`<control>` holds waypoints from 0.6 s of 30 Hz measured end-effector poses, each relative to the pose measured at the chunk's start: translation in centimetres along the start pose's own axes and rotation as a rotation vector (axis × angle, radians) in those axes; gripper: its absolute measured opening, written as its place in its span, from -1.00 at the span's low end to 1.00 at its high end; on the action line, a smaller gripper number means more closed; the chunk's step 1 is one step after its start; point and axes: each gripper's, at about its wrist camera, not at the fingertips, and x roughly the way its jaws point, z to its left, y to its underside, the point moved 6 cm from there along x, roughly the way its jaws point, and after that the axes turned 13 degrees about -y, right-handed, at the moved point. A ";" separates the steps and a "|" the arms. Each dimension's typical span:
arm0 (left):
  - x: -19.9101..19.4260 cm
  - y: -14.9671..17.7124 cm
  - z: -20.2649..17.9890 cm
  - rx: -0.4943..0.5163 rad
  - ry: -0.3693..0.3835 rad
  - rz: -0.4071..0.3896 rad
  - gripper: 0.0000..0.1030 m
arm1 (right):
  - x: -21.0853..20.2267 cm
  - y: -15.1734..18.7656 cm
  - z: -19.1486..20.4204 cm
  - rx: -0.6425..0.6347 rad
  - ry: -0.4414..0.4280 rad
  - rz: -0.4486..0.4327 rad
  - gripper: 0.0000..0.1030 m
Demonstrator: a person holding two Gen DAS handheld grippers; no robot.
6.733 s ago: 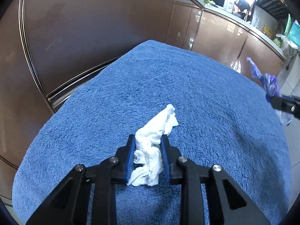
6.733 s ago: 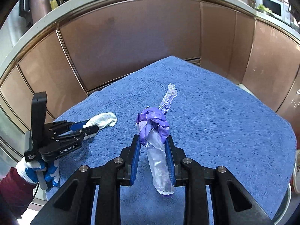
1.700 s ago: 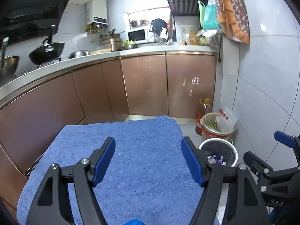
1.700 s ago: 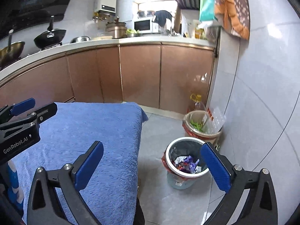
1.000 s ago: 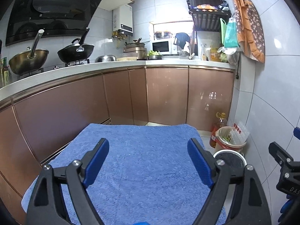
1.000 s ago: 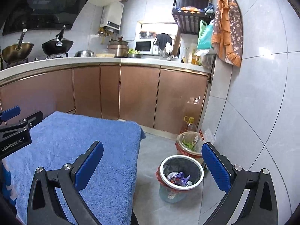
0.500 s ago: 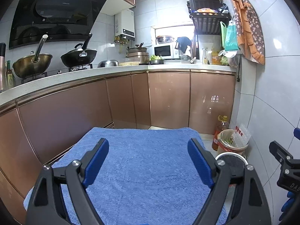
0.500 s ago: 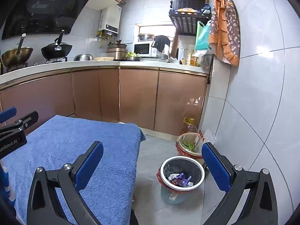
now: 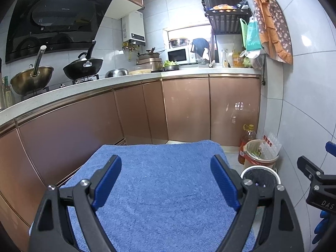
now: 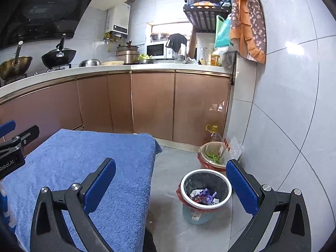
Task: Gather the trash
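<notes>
My left gripper (image 9: 166, 161) is open and empty above a table covered with a blue towel (image 9: 163, 189). My right gripper (image 10: 171, 163) is open and empty, to the right of the towel (image 10: 84, 168), above the floor. A white-rimmed trash bin (image 10: 204, 191) stands on the floor right of the table, with white tissue and purple plastic trash (image 10: 202, 195) inside. The bin also shows in the left wrist view (image 9: 260, 178). No trash shows on the towel.
A second bin (image 10: 214, 153) with green scraps and an oil bottle (image 10: 213, 135) stand behind the trash bin by the tiled wall. Brown kitchen cabinets (image 10: 151, 105) run behind the table. Woks (image 9: 83, 67) sit on the counter.
Since 6.7 s ago both grippers let go of the tissue and the purple plastic, which now lie in the bin. Over the last second both views tilted up slightly.
</notes>
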 end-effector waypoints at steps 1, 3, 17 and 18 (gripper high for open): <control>0.1 0.1 -0.1 0.004 0.002 0.001 0.68 | 0.1 0.1 -0.1 0.002 0.000 0.002 0.99; 0.3 0.3 -0.5 0.010 0.008 0.007 0.68 | 0.2 0.1 -0.1 0.003 0.003 0.004 0.99; 1.7 1.5 -1.4 0.041 0.030 0.048 0.68 | 1.2 0.9 -0.8 0.021 0.017 0.029 0.99; 1.7 1.4 -1.4 0.041 0.031 0.047 0.68 | 1.3 0.9 -0.7 0.021 0.016 0.029 0.99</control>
